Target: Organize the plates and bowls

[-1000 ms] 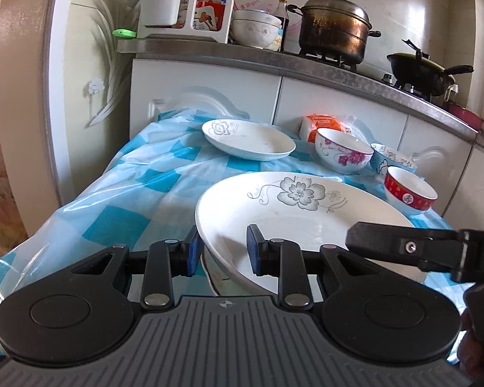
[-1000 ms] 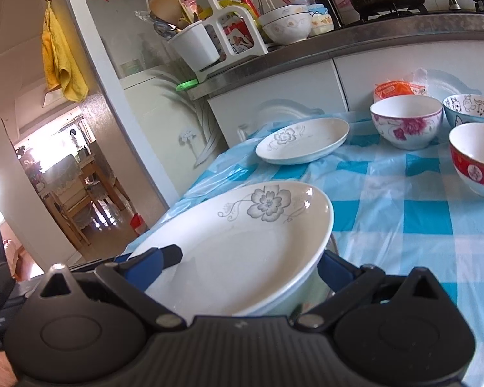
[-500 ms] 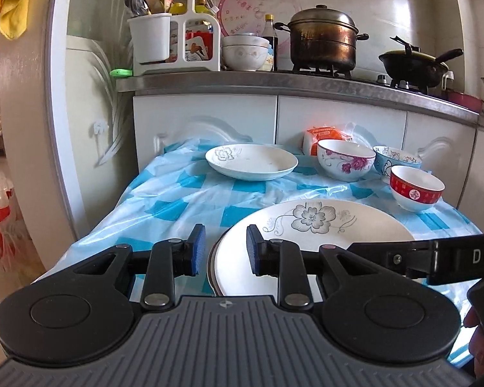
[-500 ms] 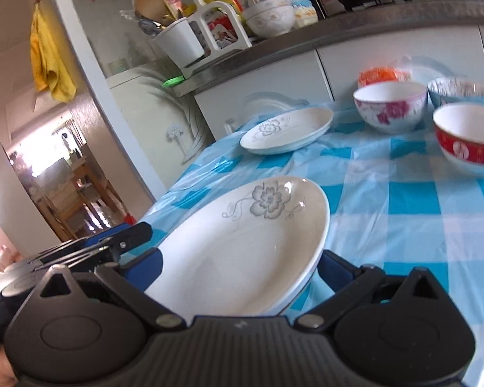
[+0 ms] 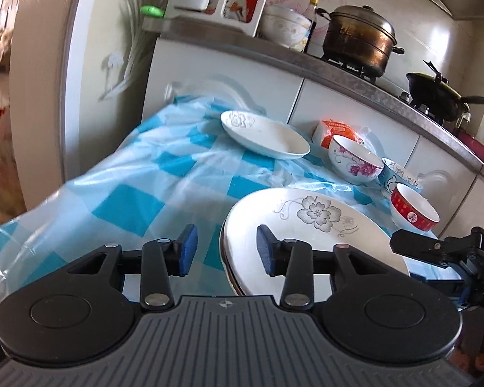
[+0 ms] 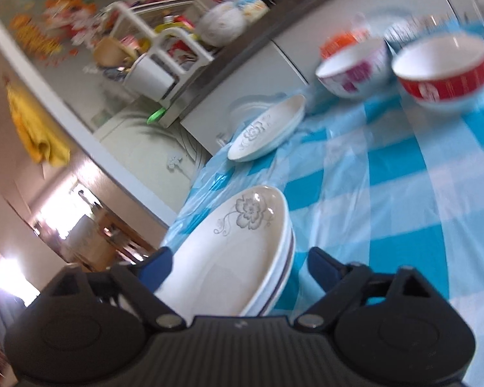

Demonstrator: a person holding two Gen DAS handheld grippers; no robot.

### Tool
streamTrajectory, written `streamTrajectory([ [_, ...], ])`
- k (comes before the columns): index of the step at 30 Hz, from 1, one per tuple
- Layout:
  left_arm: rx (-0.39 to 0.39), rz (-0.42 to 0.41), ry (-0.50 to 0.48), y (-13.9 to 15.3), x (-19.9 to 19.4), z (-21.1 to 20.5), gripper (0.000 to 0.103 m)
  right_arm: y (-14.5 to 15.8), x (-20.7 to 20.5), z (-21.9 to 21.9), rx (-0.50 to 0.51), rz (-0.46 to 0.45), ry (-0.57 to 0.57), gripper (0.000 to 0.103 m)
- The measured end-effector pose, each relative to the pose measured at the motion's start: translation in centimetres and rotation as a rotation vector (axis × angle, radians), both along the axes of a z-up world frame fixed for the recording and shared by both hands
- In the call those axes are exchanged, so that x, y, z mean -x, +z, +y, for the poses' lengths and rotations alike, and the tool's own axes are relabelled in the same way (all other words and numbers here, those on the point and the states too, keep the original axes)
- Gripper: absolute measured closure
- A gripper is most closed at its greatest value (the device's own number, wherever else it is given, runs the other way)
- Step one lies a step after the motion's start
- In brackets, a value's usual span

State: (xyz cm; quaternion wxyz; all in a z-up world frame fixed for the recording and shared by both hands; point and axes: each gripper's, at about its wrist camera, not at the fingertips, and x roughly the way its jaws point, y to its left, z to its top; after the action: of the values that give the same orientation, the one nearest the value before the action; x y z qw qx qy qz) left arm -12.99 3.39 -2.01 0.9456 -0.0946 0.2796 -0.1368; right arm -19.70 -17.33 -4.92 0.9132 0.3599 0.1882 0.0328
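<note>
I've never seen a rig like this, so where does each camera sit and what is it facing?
Left wrist: on the left gripper, facing table and counter; its open fingers and the right gripper's finger show.
Right wrist: on the right gripper, facing left across the table; fingers straddle the stack.
Shared: flowered plate stack, red bowl.

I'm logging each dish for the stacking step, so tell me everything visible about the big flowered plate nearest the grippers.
The big flowered plate is white, glossy, ceramic-looking, with a grey flower and curling stem printed near its far rim. It lies flat on top of at least one similar plate, whose dark-lined edges show beneath it, on the blue checked tablecloth. The right gripper straddles the stack with its jaws apart.
</note>
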Motion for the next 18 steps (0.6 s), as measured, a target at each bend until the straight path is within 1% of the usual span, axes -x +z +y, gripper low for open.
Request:
streamTrajectory([
  [3,0.031,0.034,-0.009,-0.5,-0.5,0.0,0.054,-0.5,-0.6,-0.2,-0.042,0.013,0.027,0.015],
  [6,0.066,0.072,-0.032,-1.1,-1.2,-0.2,0.056,-0.9,-1.4,0.4,-0.069,0.024,0.075,0.016],
  [9,0.101,0.108,-0.052,-1.7,-1.7,-0.2,0.063,-0.9,-1.9,1.3,-0.027,0.044,0.093,0.016],
  [11,0.123,0.119,-0.078,-1.9,-1.9,-0.3,0.068,-0.8,-2.0,1.4,-0.018,0.048,0.094,0.015],
  [15,0.112,0.115,-0.075,-1.8,-1.7,-0.8,0.067,-0.5,-2.2,1.4,-0.036,0.059,0.081,0.013],
  [18,0.113,0.119,-0.062,-1.7,-2.0,-0.8,0.067,-0.1,-2.6,1.8,-0.008,0.083,0.072,0.012],
])
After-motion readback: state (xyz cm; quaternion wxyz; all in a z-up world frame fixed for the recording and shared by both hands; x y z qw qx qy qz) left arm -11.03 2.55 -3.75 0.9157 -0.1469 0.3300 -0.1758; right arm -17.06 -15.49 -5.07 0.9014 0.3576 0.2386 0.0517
